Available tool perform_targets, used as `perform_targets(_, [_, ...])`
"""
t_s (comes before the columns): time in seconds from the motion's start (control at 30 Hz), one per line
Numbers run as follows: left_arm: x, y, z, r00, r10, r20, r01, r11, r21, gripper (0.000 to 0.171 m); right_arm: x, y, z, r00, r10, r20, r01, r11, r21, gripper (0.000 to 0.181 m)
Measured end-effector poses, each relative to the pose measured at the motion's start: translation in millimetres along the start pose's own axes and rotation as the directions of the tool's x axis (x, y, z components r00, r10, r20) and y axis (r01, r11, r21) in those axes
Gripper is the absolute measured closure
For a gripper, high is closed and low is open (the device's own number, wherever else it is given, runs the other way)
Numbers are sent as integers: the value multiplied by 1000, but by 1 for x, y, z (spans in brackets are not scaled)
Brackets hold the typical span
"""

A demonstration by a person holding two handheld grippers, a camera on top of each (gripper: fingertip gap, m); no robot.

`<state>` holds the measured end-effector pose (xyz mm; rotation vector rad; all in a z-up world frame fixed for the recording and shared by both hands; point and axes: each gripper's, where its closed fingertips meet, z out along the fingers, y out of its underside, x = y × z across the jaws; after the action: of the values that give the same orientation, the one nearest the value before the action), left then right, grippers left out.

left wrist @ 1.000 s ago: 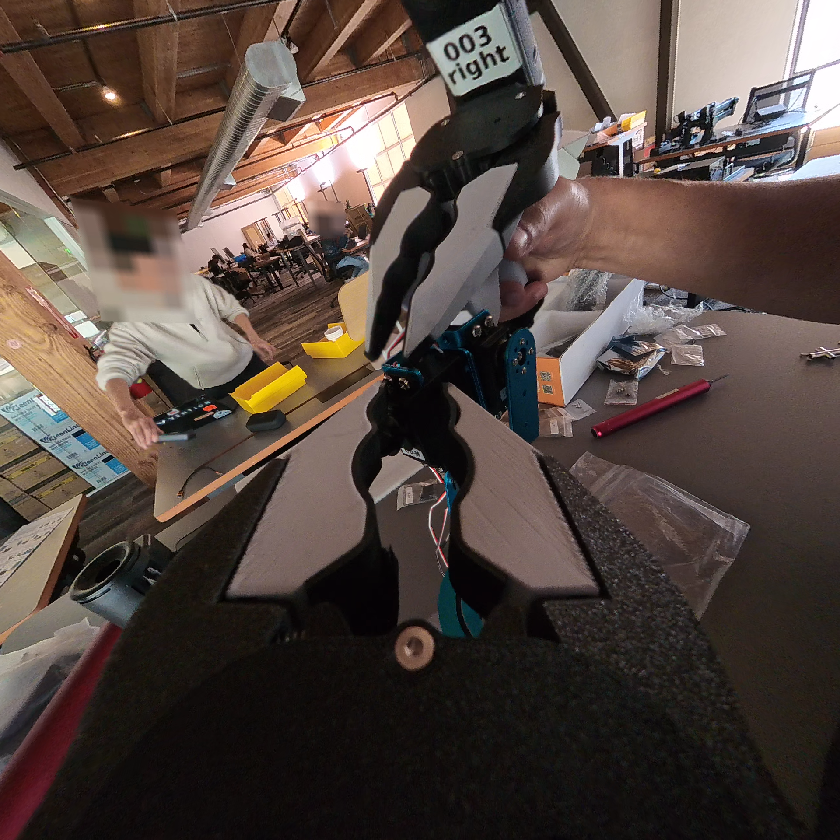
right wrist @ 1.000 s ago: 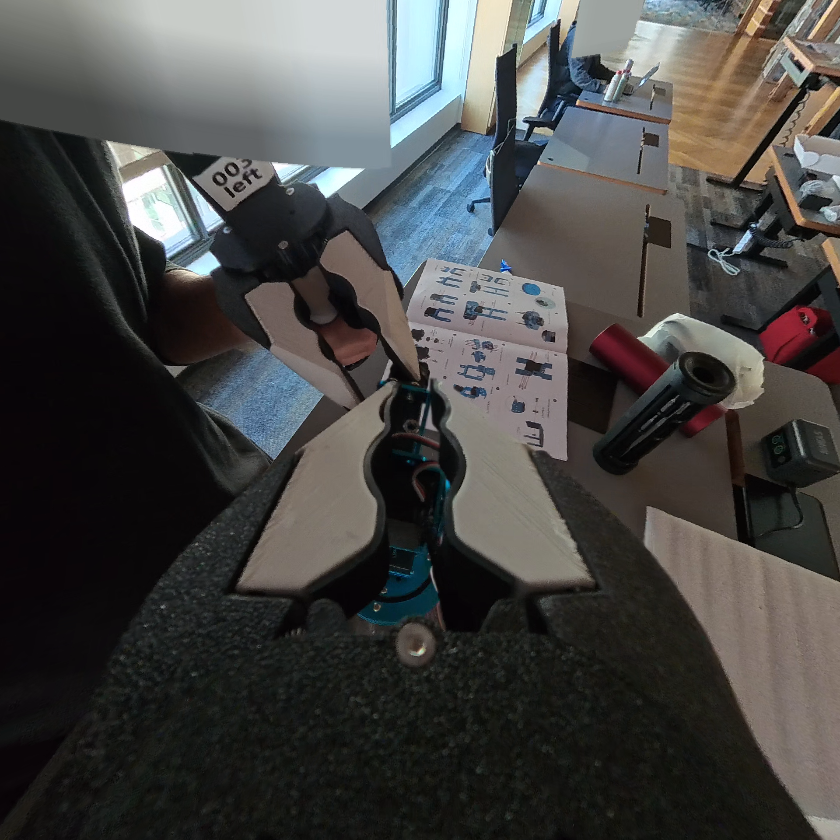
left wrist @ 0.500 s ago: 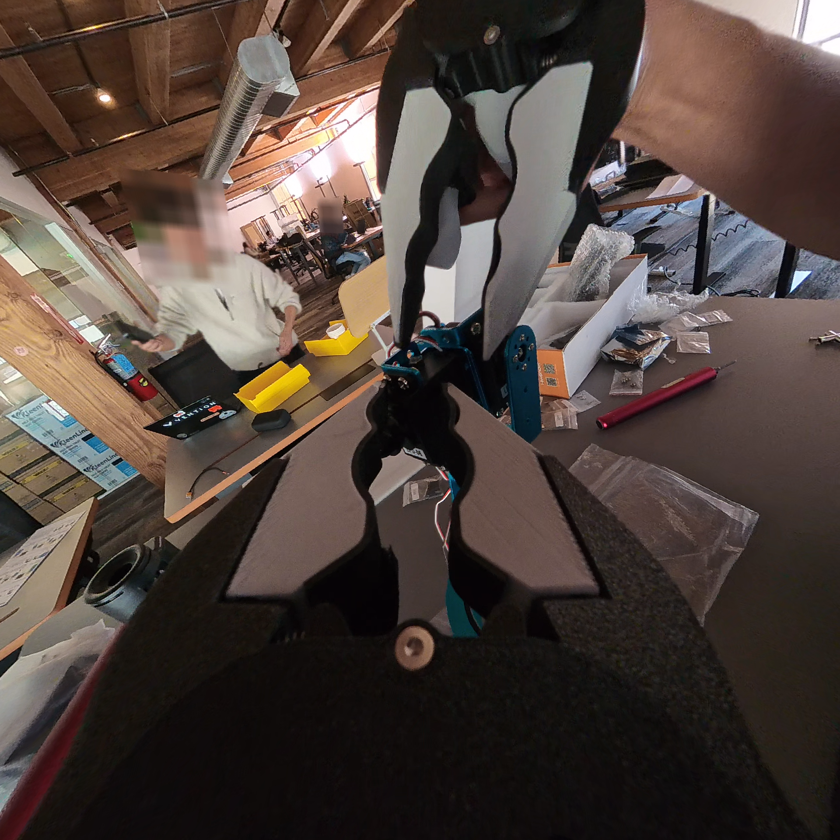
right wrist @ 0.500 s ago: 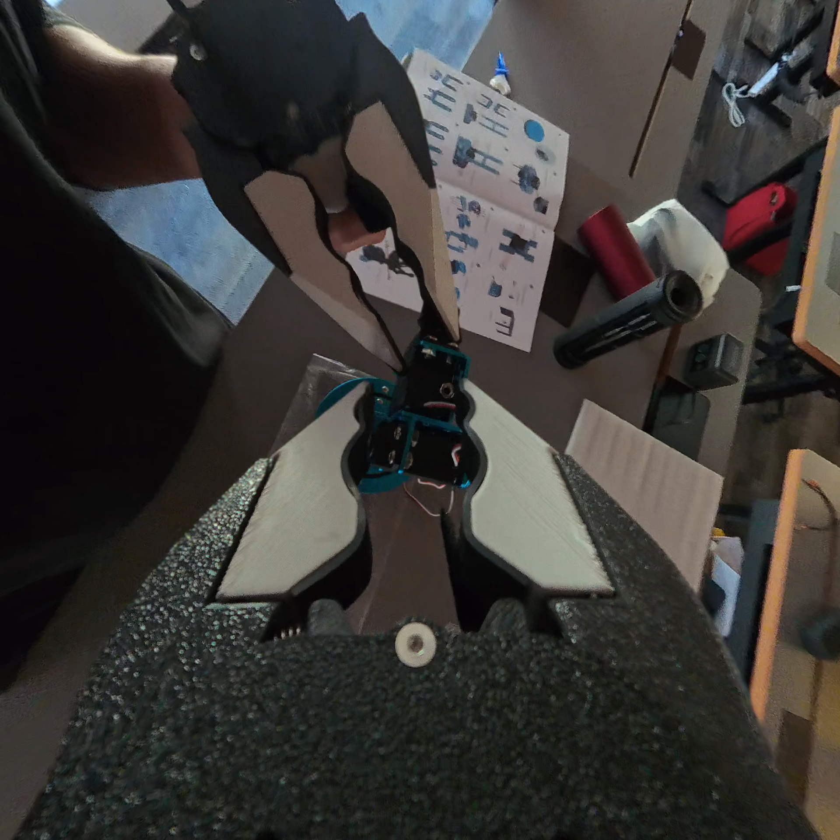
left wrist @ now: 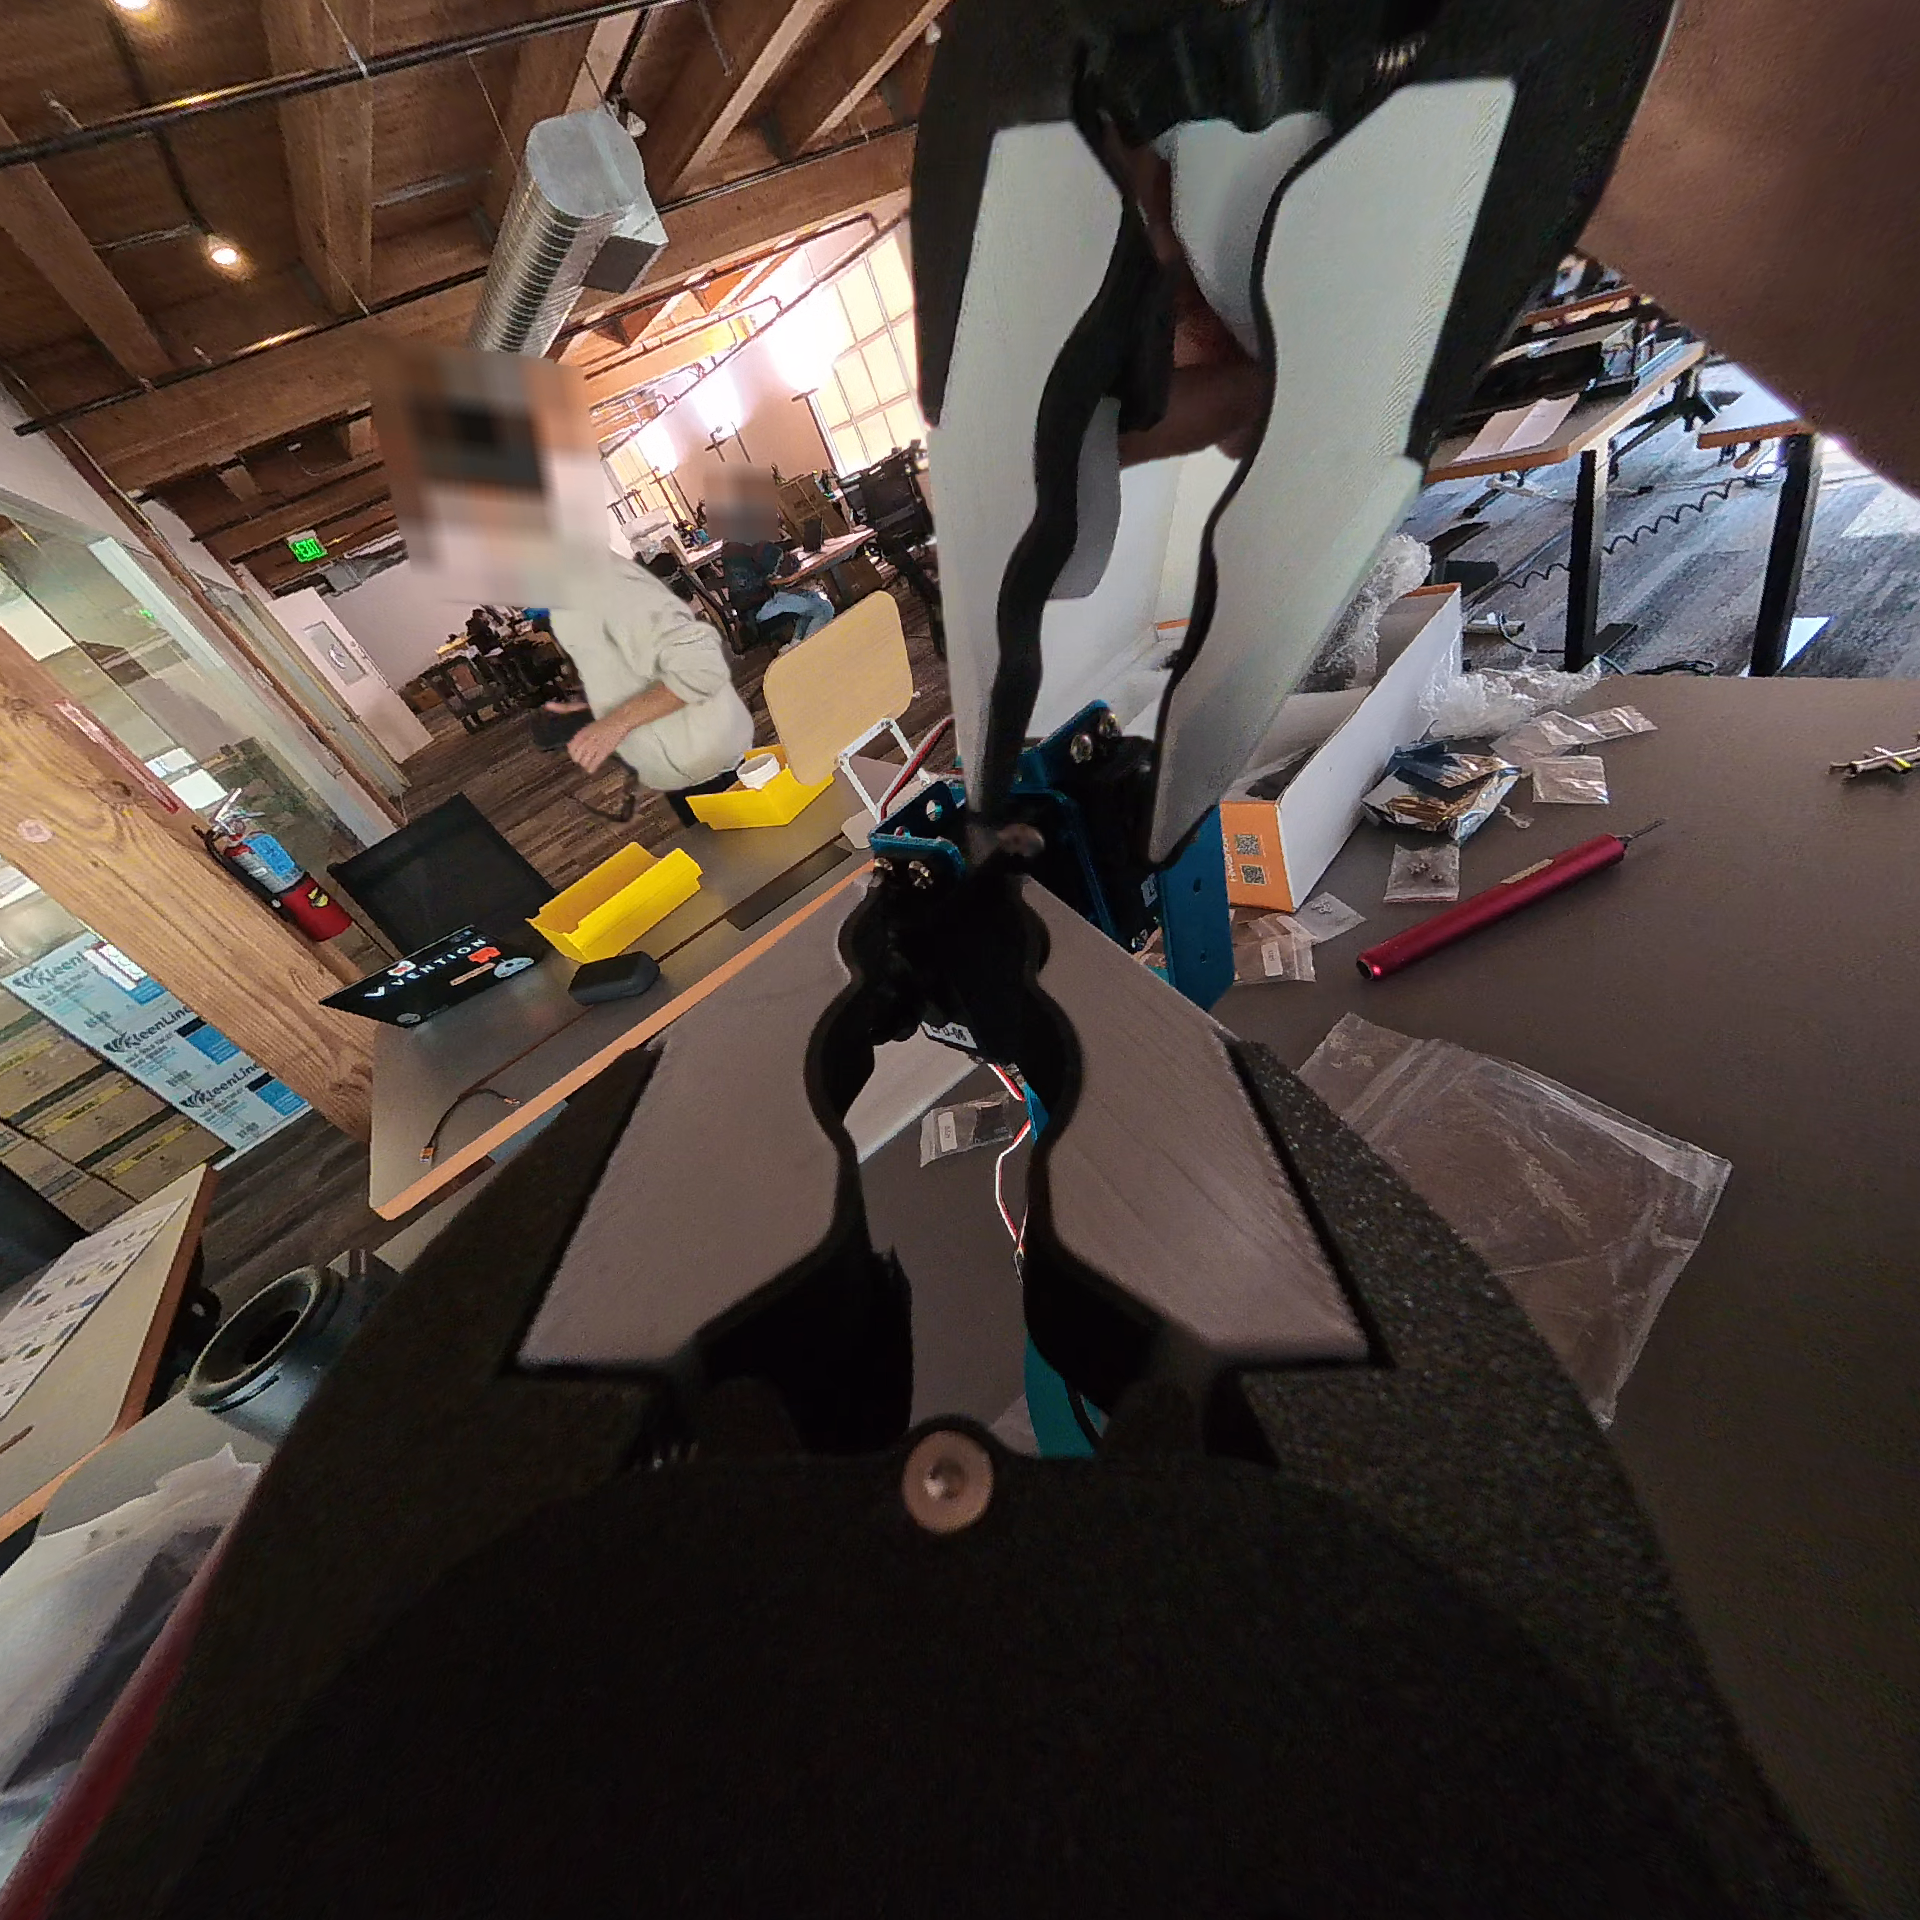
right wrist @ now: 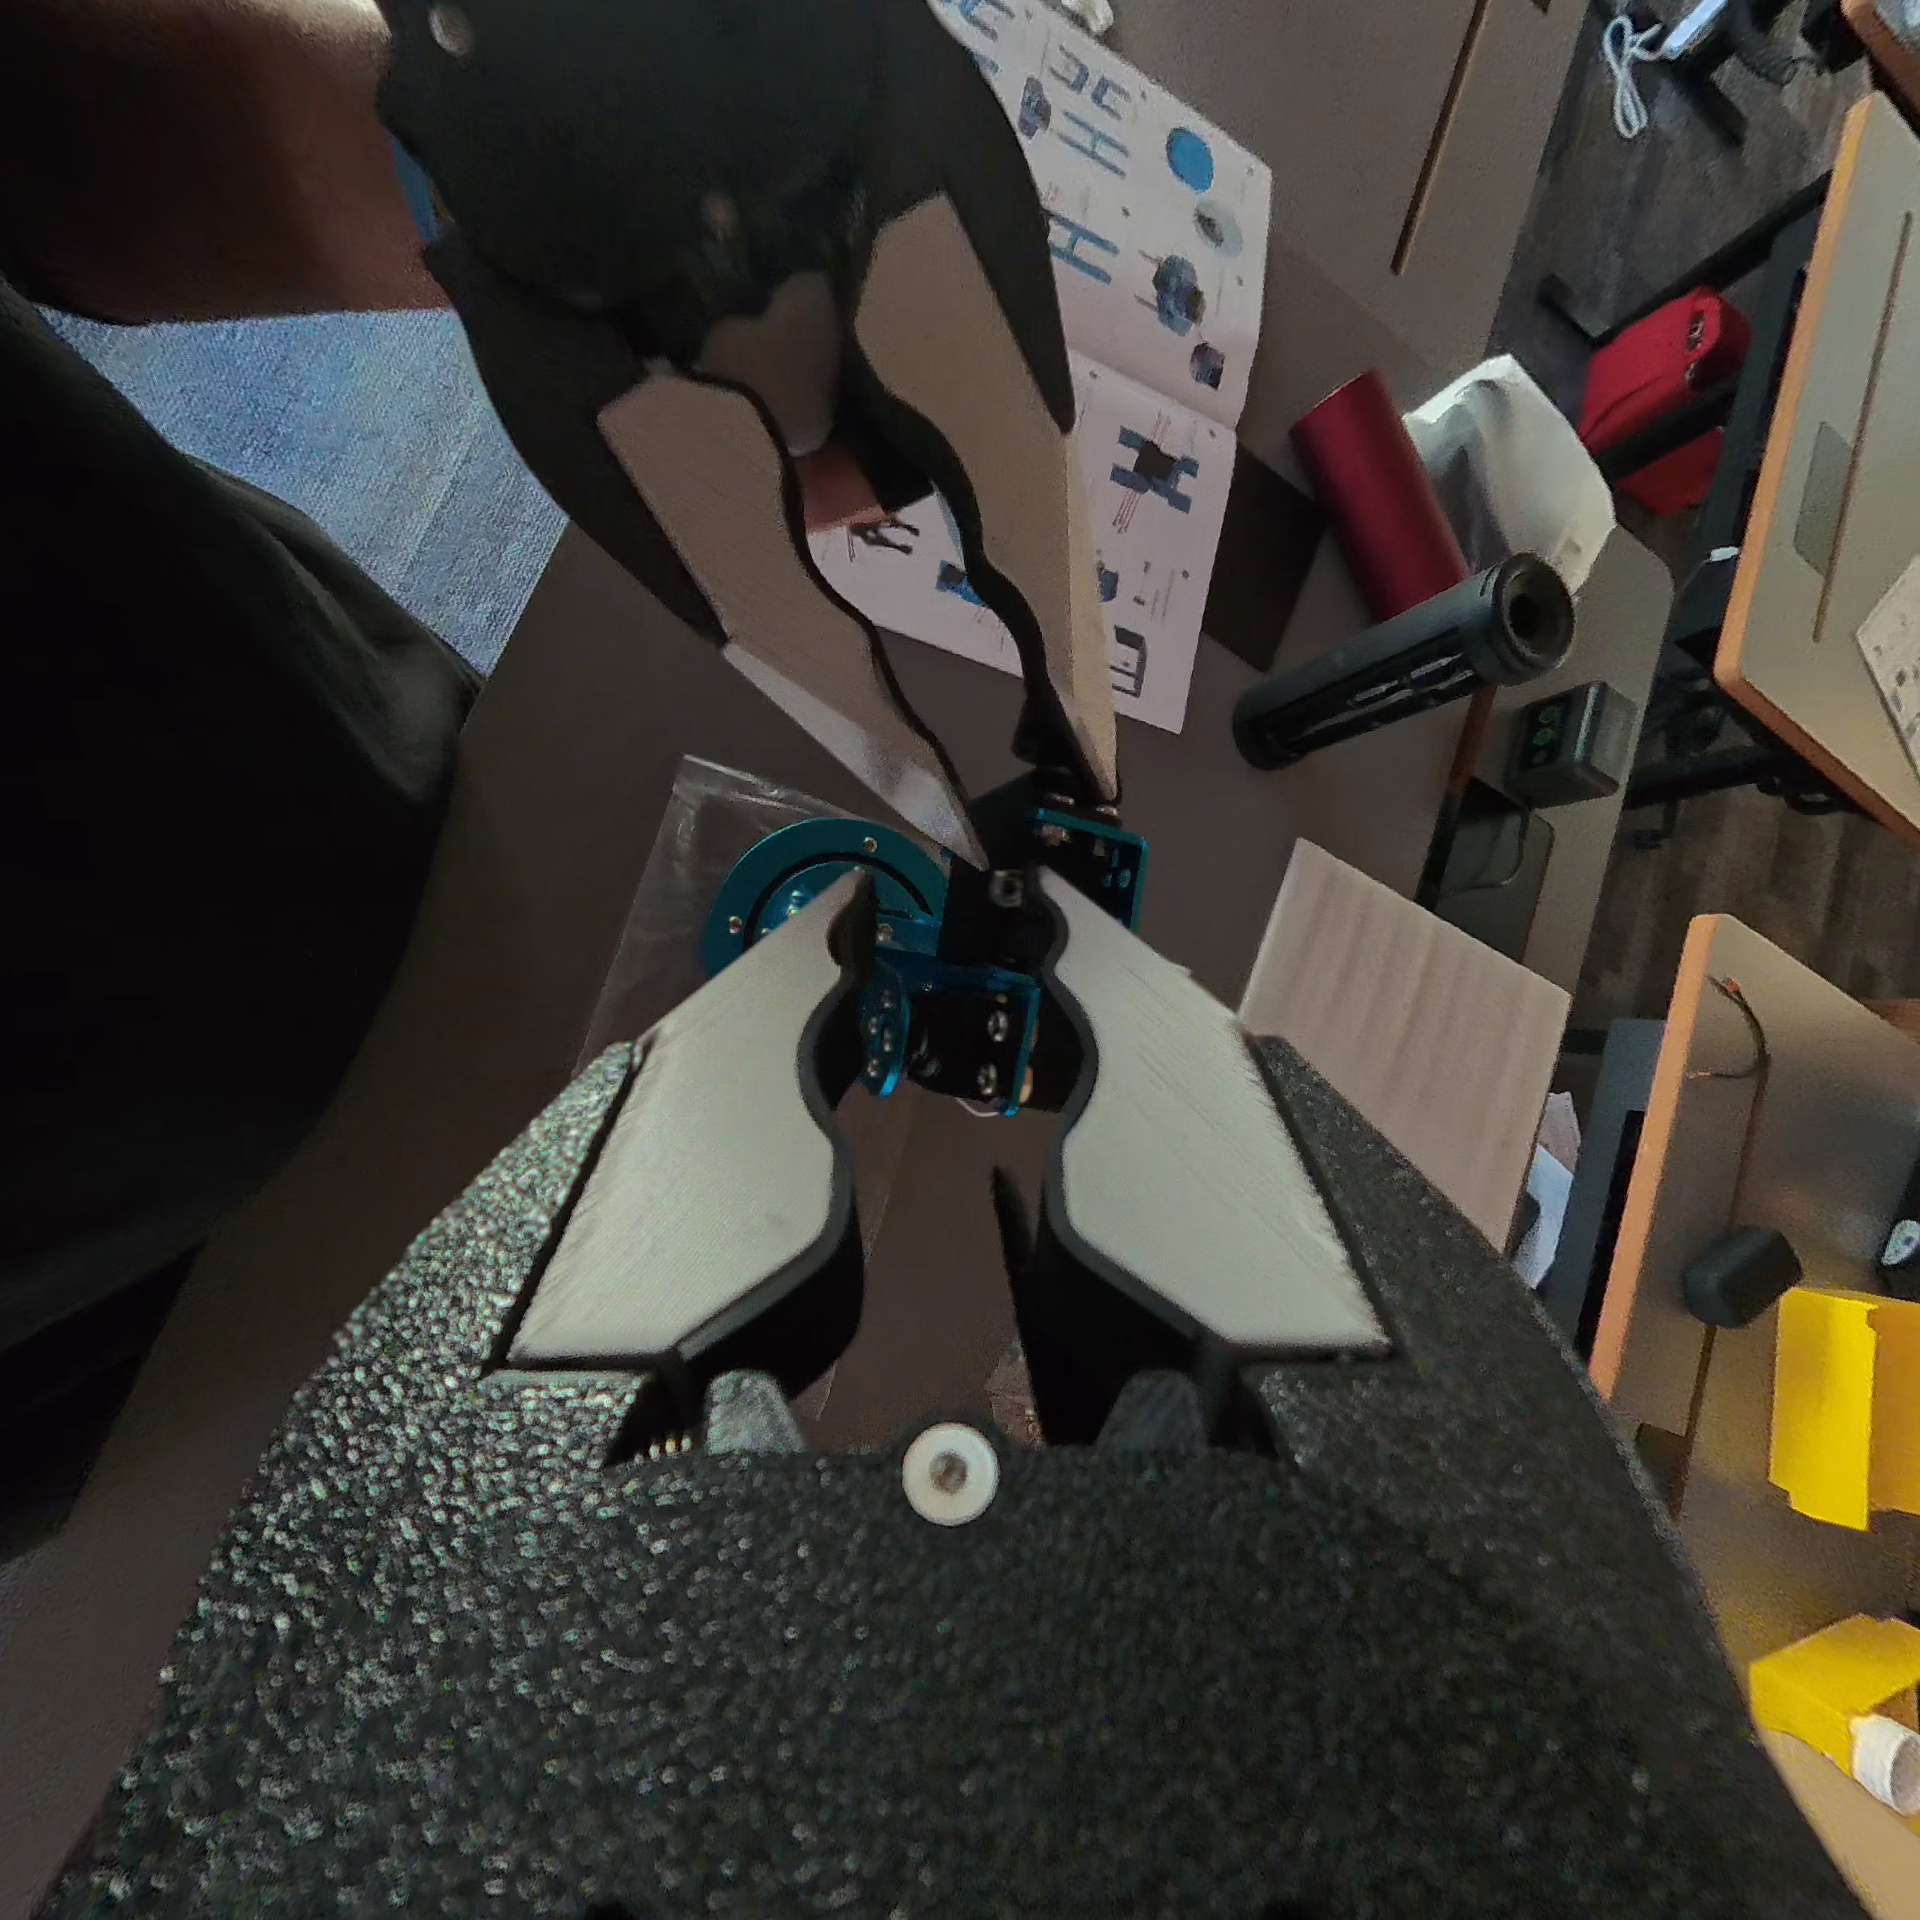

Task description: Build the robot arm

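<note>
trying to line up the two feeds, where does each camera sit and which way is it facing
Left wrist view: sits on the left gripper, looks level across the dark table into the room; own fingers clamp the blue servo assembly, and the right gripper and a forearm come from above.
Right wrist view: sits on the right gripper, looks steeply down at the table; own fingers straddle the assembly, the left gripper enters from above.
Shared: the assembly, both grippers, the table.

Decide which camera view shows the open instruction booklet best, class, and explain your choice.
The right wrist view: the instruction booklet lies open on the dark table, partly hidden behind the left gripper. The left wrist view does not show the booklet; it faces the other end of the table, towards a white box.
</note>
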<state>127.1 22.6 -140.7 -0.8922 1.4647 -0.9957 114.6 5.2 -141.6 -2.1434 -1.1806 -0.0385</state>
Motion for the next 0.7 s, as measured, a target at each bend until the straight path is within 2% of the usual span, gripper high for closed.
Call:
perform_targets(0.27, [0, 0, 0, 1000, -6, -9, 6, 1000, 13, 151, 8, 6, -3, 996, 12, -85, -15, 999, -36, 155])
perform_targets(0.33, [-1, 0, 0, 1000, -12, -19, 12, 1000, 19, 151, 5, 2, -12, 995, 47, -93, -46, 999, 14, 156])
perform_targets(0.43, [-1, -1, 0, 999, -27, -40, 28, 999, 28, 152, 0, 4, -33, 978, 165, -125, -142, 974, 174, 158])
perform_targets(0.5, [-1, -1, -1, 998, -44, -54, 46, 998, 32, 152, -4, 22, -43, 942, 295, -162, -241, 927, 287, 158])
perform_targets(0.57, [-2, -3, -2, 996, -67, -63, 70, 997, 44, 152, -18, 49, -42, 884, 448, -132, -374, 849, 373, 158])
perform_targets(0.63, [-2, -7, -3, 991, -102, -85, 107, 992, 63, 152, -40, 86, -26, 816, 563, -128, -488, 791, 368, 155])
perform_targets(0.7, [-1, -12, -3, 988, -110, -107, 118, 990, 74, 152, -72, 124, -2, 768, 626, -134, -568, 763, 309, 156])
